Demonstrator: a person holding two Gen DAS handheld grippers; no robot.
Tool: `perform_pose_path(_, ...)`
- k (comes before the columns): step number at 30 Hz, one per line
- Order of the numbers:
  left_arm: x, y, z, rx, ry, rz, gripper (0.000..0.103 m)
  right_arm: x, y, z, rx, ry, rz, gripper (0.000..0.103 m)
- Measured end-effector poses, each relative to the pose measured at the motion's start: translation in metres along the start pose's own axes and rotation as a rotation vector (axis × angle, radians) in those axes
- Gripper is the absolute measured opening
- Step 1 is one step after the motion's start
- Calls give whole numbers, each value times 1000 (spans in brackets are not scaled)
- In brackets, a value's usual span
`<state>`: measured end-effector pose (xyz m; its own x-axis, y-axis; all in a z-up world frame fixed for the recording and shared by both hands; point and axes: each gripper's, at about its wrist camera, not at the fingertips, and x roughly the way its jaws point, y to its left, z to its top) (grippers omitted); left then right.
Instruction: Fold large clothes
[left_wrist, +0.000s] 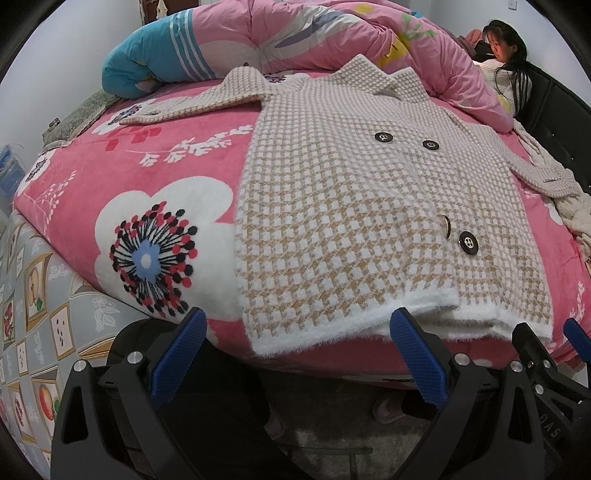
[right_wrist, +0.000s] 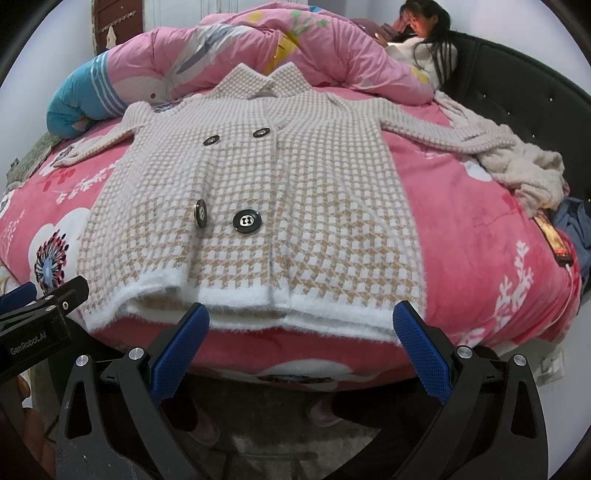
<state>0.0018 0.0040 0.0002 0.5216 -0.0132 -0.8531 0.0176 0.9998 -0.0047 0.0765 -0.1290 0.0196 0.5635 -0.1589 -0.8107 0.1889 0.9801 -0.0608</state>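
Note:
A beige and white checked knit coat (left_wrist: 369, 206) with black buttons lies flat, front up, on the pink flowered bed, sleeves spread to both sides; it also shows in the right wrist view (right_wrist: 258, 206). My left gripper (left_wrist: 295, 332) is open and empty, just short of the coat's white hem at its left corner. My right gripper (right_wrist: 301, 328) is open and empty, just short of the hem's right half. The right gripper also shows at the right edge of the left wrist view (left_wrist: 546, 354), and the left gripper at the left edge of the right wrist view (right_wrist: 40, 306).
A bunched pink quilt (right_wrist: 258, 48) lies behind the coat's collar. A person (right_wrist: 424, 33) sits at the far right against a black headboard (right_wrist: 517, 81). A cream knit garment (right_wrist: 524, 166) and dark clothes (right_wrist: 576, 229) lie at the bed's right. The floor is below the bed edge.

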Motion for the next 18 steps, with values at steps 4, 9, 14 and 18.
perform_pose_path(4, 0, 1, 0, -1, 1, 0, 98, 0, 0, 1, -2, -1, 1, 96)
perform_pose_path(9, 0, 2, 1, -1, 0, 0, 98, 1, 1, 1, -3, -1, 1, 96)
perform_pose_path(14, 0, 3, 2, -2, -1, 0, 98, 2, 2, 3, -3, -3, -1, 96)
perform_pose_path(18, 1, 4, 2, -2, 0, 1, 98, 3, 2, 3, -5, -3, -2, 96)
